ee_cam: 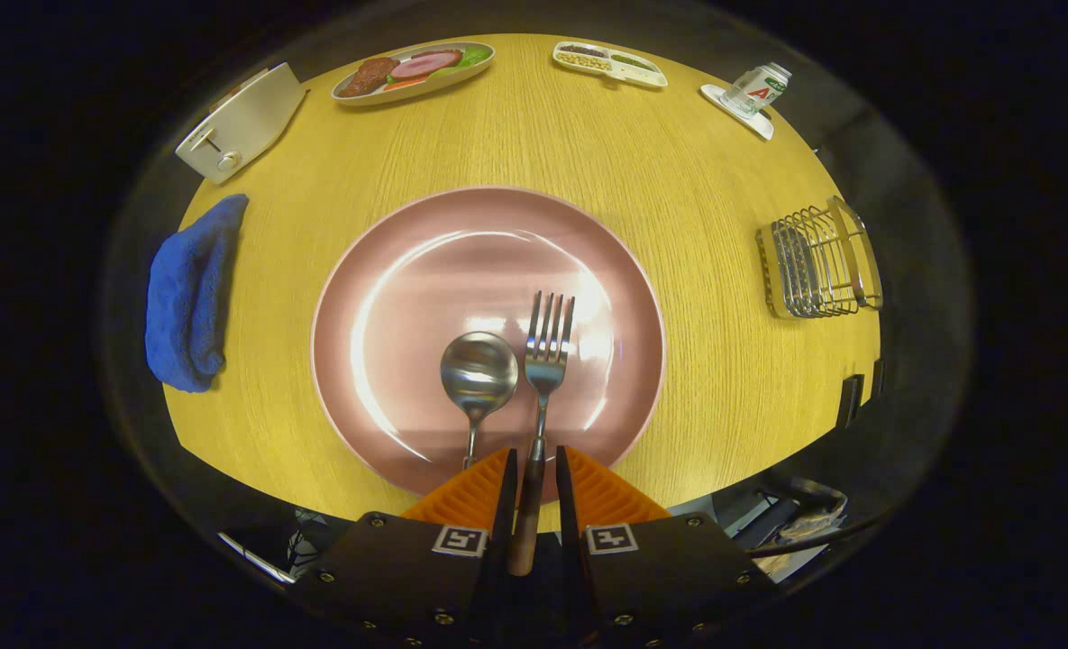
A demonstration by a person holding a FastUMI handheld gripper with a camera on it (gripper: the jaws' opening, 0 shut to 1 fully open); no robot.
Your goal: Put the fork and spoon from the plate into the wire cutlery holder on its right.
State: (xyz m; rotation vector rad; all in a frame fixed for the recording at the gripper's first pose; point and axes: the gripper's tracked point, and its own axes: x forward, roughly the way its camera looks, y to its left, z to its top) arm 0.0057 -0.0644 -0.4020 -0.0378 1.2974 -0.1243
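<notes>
Gripper [531, 469] fingers flanking the steel fork's [544, 361] wooden handle, contact unclear; hiding the round steel spoon's [479, 374] handle end on the pink plate [389, 270]; wire cutlery holder [820, 261] sitting near the table's right edge

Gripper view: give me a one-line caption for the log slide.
Gripper straddling the fork handle, spoon beside it on the plate, wire holder waiting at right.

Fork [547, 347], spoon [479, 371] on plate [389, 270]
</notes>
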